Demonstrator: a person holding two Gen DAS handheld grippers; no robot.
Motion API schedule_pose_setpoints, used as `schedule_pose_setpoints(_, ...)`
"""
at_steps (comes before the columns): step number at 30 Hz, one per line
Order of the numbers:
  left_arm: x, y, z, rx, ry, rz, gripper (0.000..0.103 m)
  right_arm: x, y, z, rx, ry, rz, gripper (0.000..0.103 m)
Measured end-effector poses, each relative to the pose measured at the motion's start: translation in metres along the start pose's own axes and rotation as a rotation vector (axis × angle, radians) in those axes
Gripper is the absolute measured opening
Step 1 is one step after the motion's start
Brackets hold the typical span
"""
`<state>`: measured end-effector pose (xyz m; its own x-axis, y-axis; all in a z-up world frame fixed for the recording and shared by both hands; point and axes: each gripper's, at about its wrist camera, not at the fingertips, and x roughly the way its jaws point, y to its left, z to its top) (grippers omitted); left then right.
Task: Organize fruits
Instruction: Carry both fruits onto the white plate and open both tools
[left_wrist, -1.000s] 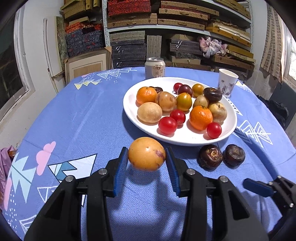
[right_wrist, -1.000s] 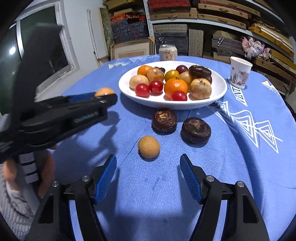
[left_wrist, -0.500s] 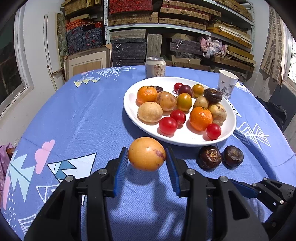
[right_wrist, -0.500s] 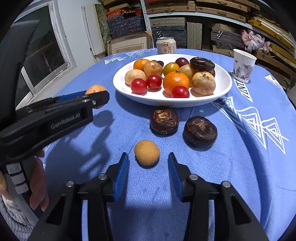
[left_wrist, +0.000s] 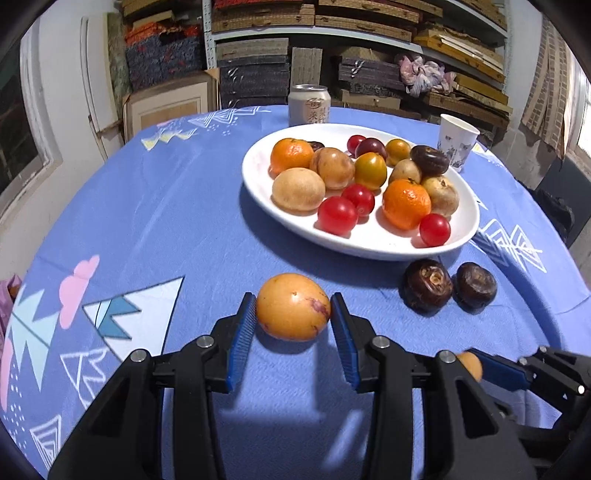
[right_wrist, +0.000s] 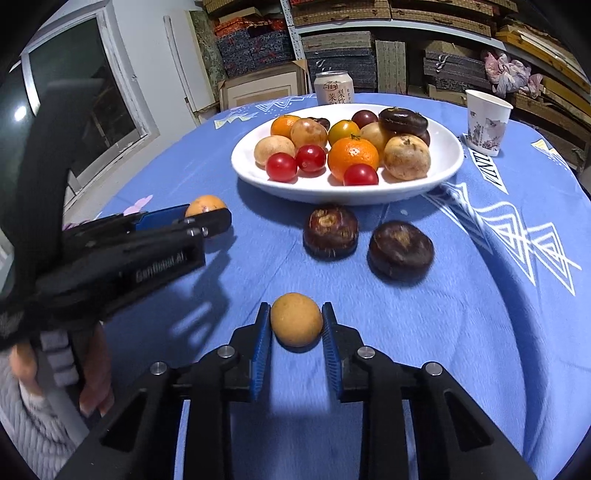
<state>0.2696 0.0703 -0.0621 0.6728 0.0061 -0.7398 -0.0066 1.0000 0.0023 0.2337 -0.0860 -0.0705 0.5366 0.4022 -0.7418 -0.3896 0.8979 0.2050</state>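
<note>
My left gripper (left_wrist: 293, 314) is shut on a large orange-yellow fruit (left_wrist: 291, 306) with a purplish blemish, just in front of the white plate (left_wrist: 369, 248). In the right wrist view my right gripper (right_wrist: 295, 322) has its jaws closing on a small round tan fruit (right_wrist: 296, 318) that rests on the blue cloth; both blue pads touch its sides. Two dark brown water chestnuts (right_wrist: 330, 232) (right_wrist: 400, 249) lie between that fruit and the plate (right_wrist: 347, 195). The plate holds several tangerines, cherry tomatoes, tan fruits and dark chestnuts.
A drink can (left_wrist: 308, 105) stands behind the plate and a paper cup (left_wrist: 456, 142) at its far right. The round table (left_wrist: 166, 206) has a blue patterned cloth. Shelves of stacked boxes fill the back wall. A hand and knit sleeve (right_wrist: 33, 424) hold the left gripper.
The right gripper's jaws have gone from wide open to touching both sides of the small tan fruit. The left gripper has kept its grip on the large fruit without moving.
</note>
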Motion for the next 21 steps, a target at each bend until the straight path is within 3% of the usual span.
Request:
schedule_pose_setpoints(6, -0.032, 0.017, -0.004, -0.049, -0.029, -0.043, 0.041, -0.042, -0.007, -0.013, 0.015, -0.081, 0.029, 0.028)
schedule_pose_setpoints(10, -0.038, 0.018, 0.018, -0.013, -0.044, -0.021, 0.041, -0.056, -0.008, 0.002, -0.014, -0.116, 0.024, 0.028)
schedule_pose_setpoints(16, -0.025, 0.009, 0.091, 0.005, -0.087, 0.008, 0.041, -0.049, -0.010, 0.058, -0.055, -0.158, -0.004, 0.028)
schedule_pose_setpoints(21, 0.009, -0.004, 0.148, 0.014, -0.096, 0.029, 0.041, -0.035, -0.039, 0.134, -0.032, -0.196, -0.048, 0.028)
